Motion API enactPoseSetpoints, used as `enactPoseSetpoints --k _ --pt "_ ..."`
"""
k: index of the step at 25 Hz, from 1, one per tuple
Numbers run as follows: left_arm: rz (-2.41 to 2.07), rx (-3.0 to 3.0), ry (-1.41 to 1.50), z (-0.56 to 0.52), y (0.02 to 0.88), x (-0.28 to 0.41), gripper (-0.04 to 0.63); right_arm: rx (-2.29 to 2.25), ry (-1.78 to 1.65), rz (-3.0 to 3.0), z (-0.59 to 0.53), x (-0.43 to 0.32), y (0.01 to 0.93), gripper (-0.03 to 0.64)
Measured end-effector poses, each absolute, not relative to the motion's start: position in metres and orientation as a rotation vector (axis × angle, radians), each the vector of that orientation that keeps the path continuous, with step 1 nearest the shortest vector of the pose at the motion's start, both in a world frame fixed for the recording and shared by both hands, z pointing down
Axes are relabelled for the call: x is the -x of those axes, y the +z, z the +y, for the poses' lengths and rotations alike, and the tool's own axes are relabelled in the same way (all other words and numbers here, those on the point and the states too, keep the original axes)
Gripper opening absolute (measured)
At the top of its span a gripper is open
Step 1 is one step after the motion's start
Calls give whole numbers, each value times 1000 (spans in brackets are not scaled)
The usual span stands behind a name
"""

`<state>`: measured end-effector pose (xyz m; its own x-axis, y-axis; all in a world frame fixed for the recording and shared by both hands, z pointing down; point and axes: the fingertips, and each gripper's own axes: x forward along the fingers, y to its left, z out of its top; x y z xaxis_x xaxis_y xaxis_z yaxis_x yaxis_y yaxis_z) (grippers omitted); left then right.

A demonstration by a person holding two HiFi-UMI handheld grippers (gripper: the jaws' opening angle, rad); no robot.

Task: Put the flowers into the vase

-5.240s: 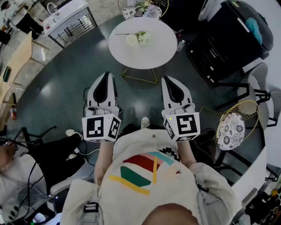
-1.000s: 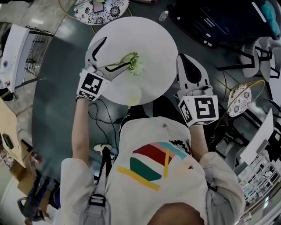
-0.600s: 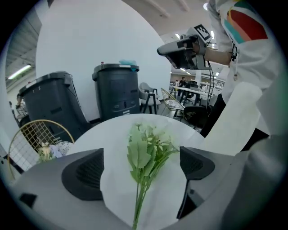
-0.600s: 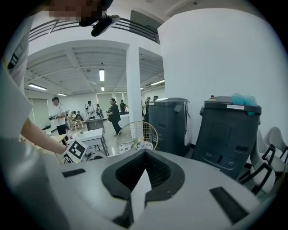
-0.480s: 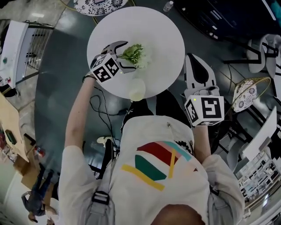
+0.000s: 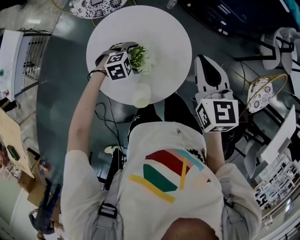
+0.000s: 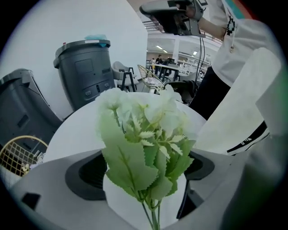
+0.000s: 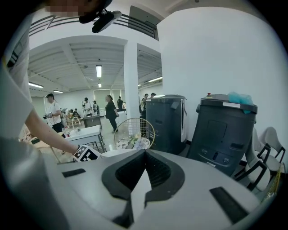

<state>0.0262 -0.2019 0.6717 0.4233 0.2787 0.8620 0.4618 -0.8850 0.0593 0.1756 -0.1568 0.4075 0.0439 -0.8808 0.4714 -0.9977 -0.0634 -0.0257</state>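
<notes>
A bunch of pale flowers with green leaves (image 6: 141, 58) lies on the round white table (image 6: 166, 35). My left gripper (image 6: 131, 55) points steeply down over it, its marker cube covering the stems. In the left gripper view the flowers (image 7: 144, 134) fill the gap between the wide jaws of the left gripper (image 7: 144, 157); the pads stand clear of the thin stems. The pale vase (image 6: 141, 95) stands upright near the table's front edge, below the flowers. My right gripper (image 6: 206, 60) hangs off the table's right side, shut and empty, its tips meeting (image 8: 144, 152).
A patterned round seat (image 6: 93, 5) and a bottle (image 6: 171, 3) sit beyond the table. Dark bins (image 6: 243, 18) stand at the upper right, a wire chair with a patterned cushion (image 6: 260, 96) at the right. Cables (image 6: 107, 123) run on the floor by the table.
My left gripper has come down and tipped steeply over the flowers, its cube now hiding the stems. The right gripper has hardly moved.
</notes>
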Motion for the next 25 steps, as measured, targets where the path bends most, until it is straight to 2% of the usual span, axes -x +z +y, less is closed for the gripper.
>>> enactPoseSetpoints --k 8,14,17,21,25 --pt "-701 2417 -1530 -197 688 -21 509 -2013 533 -1901 -155 -177 408 9" --pt "-661 2451 -1530 -201 687 -26 448 -1997 537 -1892 -153 -178 412 8" --pt "-636 2471 -1534 -206 686 -28 404 -1990 534 -1893 -153 -176 413 9" --pt "-583 2501 -1546 -213 683 -33 284 -1965 530 -1892 -156 -172 416 9" --pt "-558 2505 -1562 -213 682 -31 232 -1952 523 -1905 -159 -168 414 9"
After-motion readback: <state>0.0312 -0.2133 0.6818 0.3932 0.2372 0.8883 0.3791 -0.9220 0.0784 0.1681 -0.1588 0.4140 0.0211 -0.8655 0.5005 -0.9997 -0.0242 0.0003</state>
